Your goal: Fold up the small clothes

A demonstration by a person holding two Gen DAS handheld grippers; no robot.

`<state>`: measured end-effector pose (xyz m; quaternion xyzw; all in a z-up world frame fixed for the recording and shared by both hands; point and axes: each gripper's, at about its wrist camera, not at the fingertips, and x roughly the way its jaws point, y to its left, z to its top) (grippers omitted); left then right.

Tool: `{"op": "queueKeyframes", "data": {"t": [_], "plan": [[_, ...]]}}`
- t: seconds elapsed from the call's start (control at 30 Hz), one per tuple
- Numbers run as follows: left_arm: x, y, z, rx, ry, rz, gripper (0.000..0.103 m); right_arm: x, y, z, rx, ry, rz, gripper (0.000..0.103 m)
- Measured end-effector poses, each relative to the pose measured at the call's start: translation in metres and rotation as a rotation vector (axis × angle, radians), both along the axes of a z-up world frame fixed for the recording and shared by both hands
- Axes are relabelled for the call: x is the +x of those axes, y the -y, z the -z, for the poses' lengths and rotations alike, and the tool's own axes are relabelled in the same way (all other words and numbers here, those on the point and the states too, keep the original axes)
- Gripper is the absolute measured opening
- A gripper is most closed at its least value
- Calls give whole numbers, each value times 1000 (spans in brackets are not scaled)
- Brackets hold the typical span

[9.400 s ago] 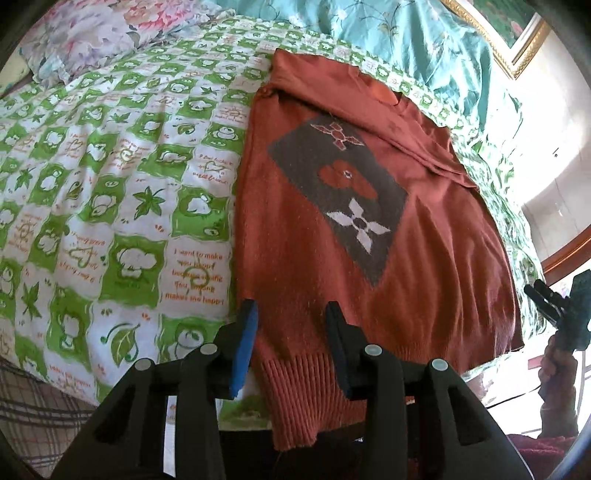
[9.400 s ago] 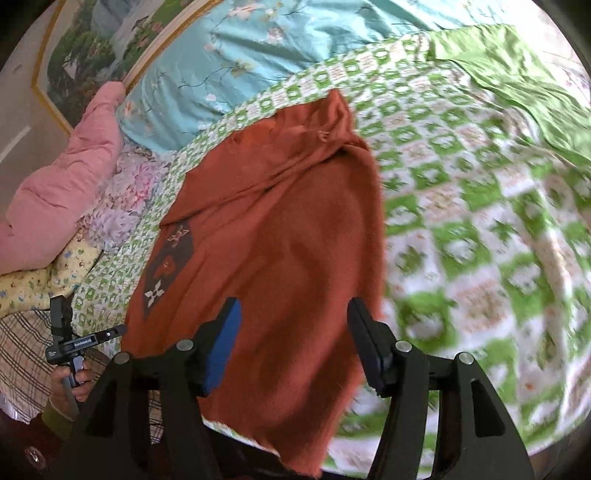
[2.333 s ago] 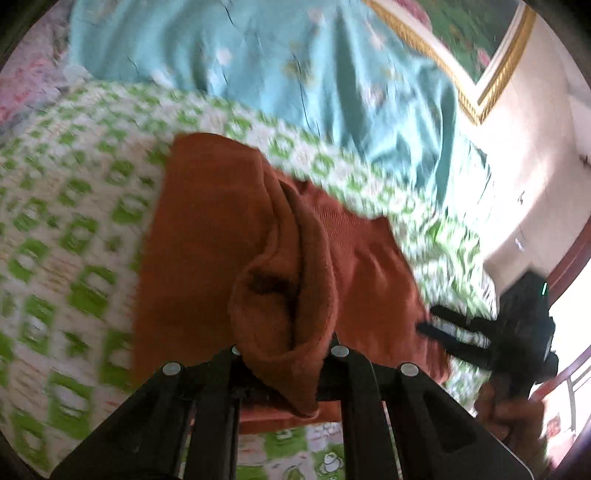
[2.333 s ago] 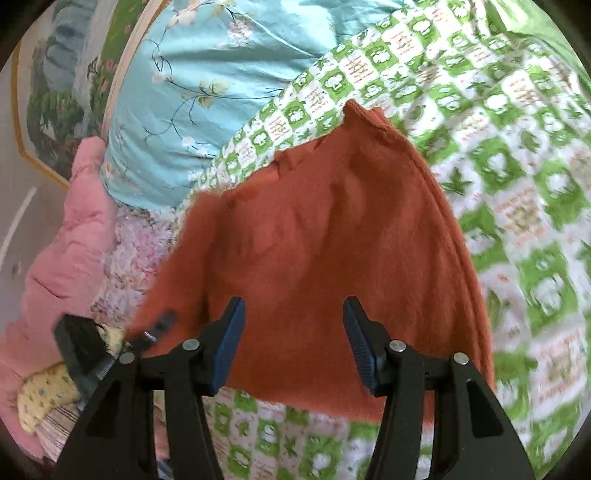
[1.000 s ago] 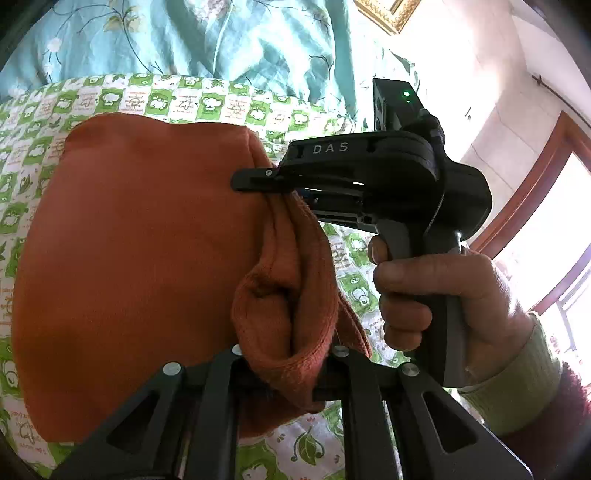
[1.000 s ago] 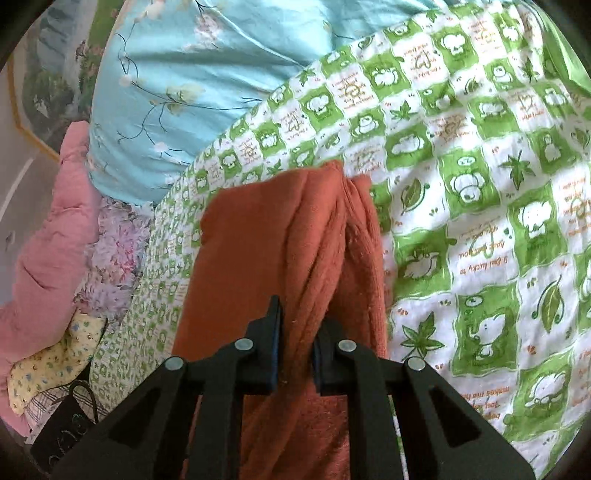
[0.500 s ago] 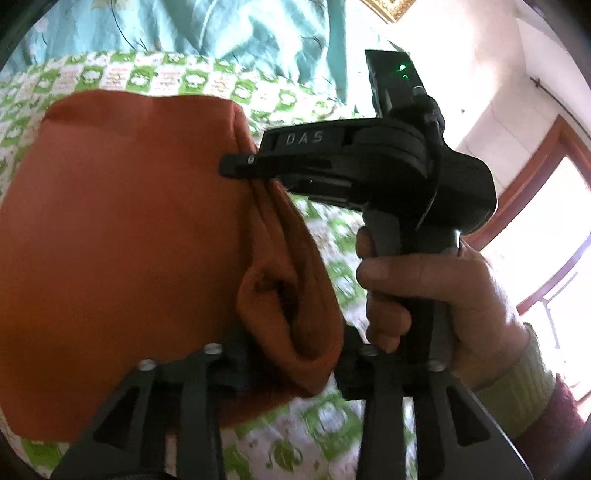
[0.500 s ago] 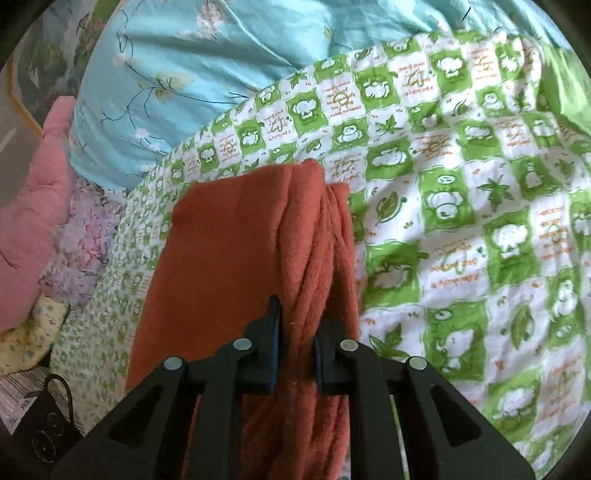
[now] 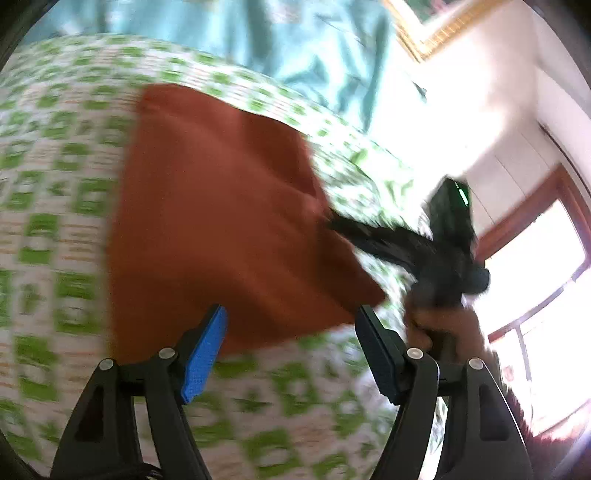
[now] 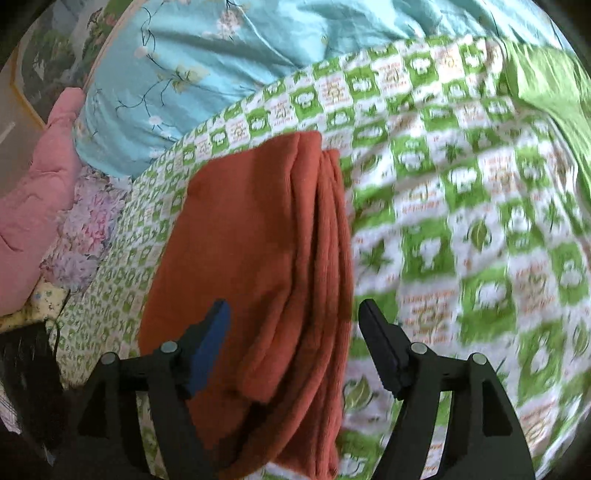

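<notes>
The rust-orange sweater (image 9: 221, 221) lies folded into a compact stack on the green-and-white checked bedspread (image 9: 48, 221). In the right wrist view the sweater (image 10: 251, 258) shows several layered fold edges along its right side. My left gripper (image 9: 291, 354) is open and empty, just in front of the sweater's near edge. My right gripper (image 10: 295, 350) is open and empty, its jaws apart over the near end of the stack. The right gripper also shows in the left wrist view (image 9: 369, 236), blurred, at the sweater's right edge.
A light blue floral quilt (image 10: 229, 62) lies at the head of the bed. A pink pillow (image 10: 33, 184) and a floral pillow (image 10: 85, 236) sit at the left. A framed picture (image 9: 443, 22) hangs on the wall. A window (image 9: 535, 288) is at the right.
Both grippers have opened and let go of the sweater, which now lies folded flat on the bedspread. Both have drawn back a little; the views are blurred with motion.
</notes>
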<state>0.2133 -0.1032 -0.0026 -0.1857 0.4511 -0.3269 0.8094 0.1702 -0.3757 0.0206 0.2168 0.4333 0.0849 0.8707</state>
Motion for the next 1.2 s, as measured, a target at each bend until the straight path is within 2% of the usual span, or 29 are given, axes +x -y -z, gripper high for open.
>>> {"op": "queueKeyframes", "data": {"t": [0.13,0.2,0.33,0.63,0.7,0.73,0.77,0.8,0.83,0.87,0.97,1.07,1.2], "plan": [[21,-40,9,-20,-47,-82,81,-1,2,10,50,-22,6,73],[33,-51,16,-21,-65,-99,82,0,3,12,96,-15,-2,73],[61,-56,33,4,-116,-117,82,6,6,19,147,-20,7,73],[112,-39,57,-82,-188,-67,84,24,10,31,216,-30,-9,73],[119,-31,56,-88,-170,-60,80,29,10,36,244,-39,-12,70],[122,-25,55,-84,-157,-42,64,31,10,38,253,-43,-13,57],[123,-20,56,-74,-159,-29,43,33,9,40,257,-47,-18,48],[125,-15,58,-58,-164,-26,39,35,6,43,269,-63,-26,38],[125,-13,57,-50,-157,-33,30,35,5,45,277,-67,-28,32],[127,-12,56,-54,-148,-33,26,34,4,44,277,-62,-30,30],[110,-27,40,-105,-117,-39,22,29,-4,34,272,-35,-42,26],[80,-55,17,-105,-67,-57,22,24,-23,23,315,-7,-92,25],[36,-112,3,-97,-51,-129,22,19,-78,16,347,17,-209,24]]}}
